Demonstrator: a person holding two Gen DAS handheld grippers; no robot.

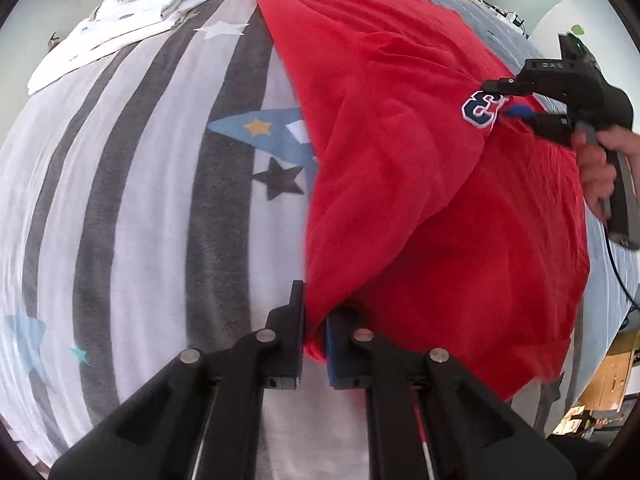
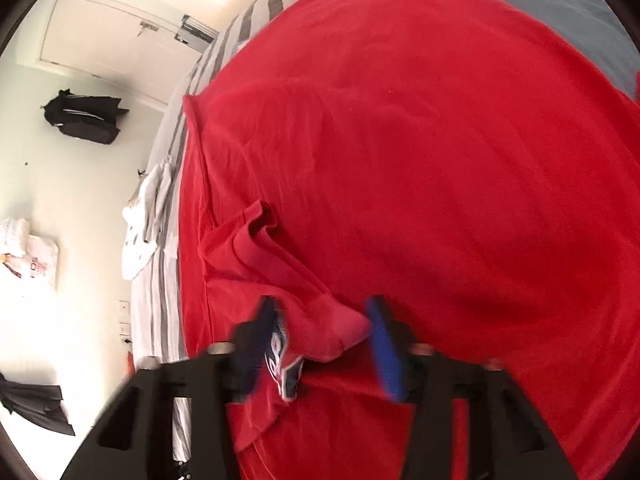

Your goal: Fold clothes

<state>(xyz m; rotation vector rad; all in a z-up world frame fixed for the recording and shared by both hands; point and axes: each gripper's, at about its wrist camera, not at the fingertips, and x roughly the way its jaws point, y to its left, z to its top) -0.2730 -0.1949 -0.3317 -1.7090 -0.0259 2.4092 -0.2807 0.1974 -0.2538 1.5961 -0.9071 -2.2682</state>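
L tongs (image 1: 314,336) clamped on red T-shirt (image 1: 400,140) edge; R tongs (image 2: 320,344) around bunched fabric, grip unclear. Striped bed cover (image 1: 160,180) beneath.

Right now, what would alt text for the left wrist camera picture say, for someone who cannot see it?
A crumpled red cotton shirt is held up over a grey-and-white striped star-print bedspread by two black handheld grippers: the left gripper pinches its lower edge, the right gripper grips near a navy number patch. Folded white clothes lie at the far left.
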